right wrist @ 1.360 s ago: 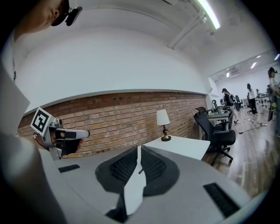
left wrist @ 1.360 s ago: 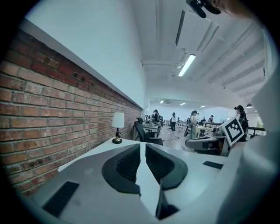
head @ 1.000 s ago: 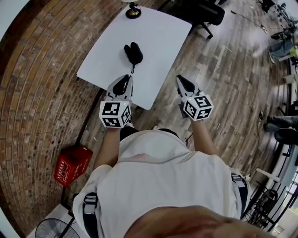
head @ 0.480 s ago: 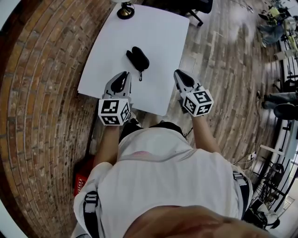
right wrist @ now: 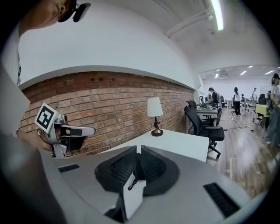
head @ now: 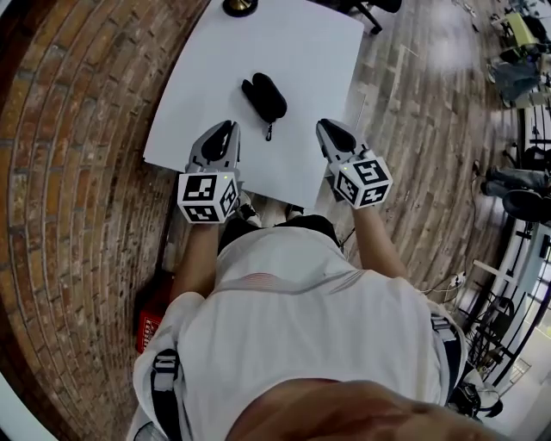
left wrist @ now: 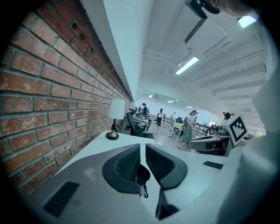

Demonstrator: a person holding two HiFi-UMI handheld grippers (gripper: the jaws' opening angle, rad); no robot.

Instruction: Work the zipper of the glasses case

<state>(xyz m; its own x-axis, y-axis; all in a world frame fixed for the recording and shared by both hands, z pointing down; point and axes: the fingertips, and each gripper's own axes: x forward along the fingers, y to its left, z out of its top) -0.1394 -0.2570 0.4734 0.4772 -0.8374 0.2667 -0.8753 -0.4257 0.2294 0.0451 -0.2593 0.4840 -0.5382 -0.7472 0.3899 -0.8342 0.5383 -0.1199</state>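
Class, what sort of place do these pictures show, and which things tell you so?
Probably an open-plan office: a black office chair by a white table, ceiling strip lights, and people among desks farther back.

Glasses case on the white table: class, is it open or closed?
Closed, it seems: the glasses case lies flat on the table, no lid raised, zipper pull at its near end. Whether fully zipped, cannot tell.
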